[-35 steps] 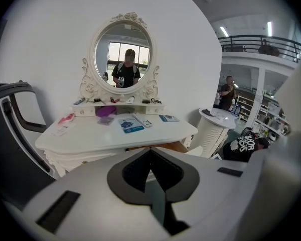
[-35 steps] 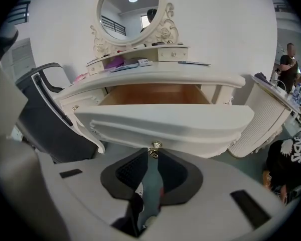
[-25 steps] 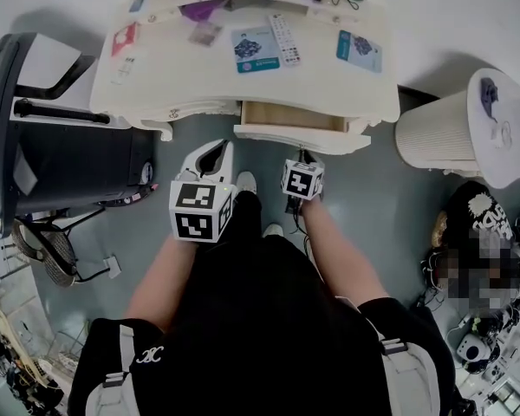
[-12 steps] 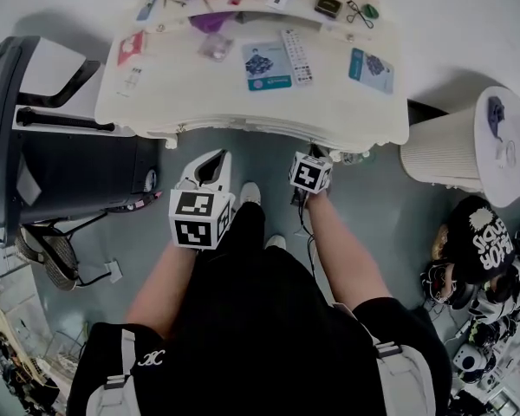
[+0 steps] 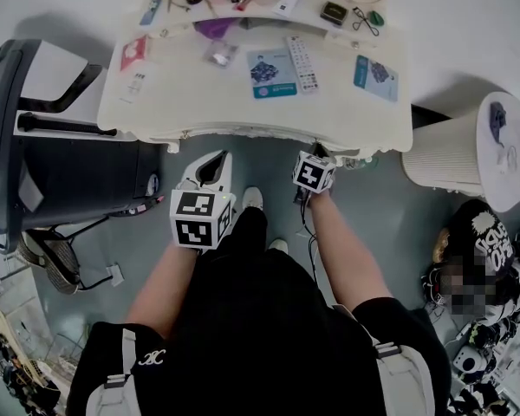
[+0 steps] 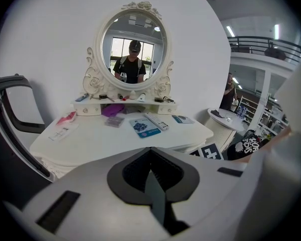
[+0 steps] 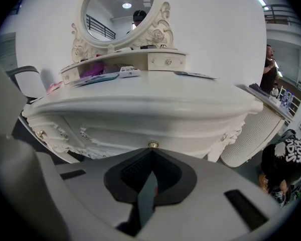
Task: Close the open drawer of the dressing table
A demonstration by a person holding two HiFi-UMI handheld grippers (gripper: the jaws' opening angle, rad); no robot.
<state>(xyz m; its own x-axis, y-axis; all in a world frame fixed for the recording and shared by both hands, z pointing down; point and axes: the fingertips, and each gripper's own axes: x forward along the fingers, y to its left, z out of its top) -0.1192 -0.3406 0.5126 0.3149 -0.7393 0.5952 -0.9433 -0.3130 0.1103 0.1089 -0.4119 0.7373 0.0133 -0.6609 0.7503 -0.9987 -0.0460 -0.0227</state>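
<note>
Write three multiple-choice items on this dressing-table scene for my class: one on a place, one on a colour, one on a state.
1. Where does the remote control lie?
A on the dressing table
B on the floor
C on the chair

2. What colour is the dressing table?
A black
B cream white
C red

3. In what state is the drawer?
A pulled fully out
B half open
C shut

Key:
1 A: the remote lies on the tabletop beside a blue leaflet.
2 B: top, carved front and mirror frame are all cream white.
3 C: in the right gripper view the drawer front sits in line with the carved front, and in the head view nothing juts from under the top.
</note>
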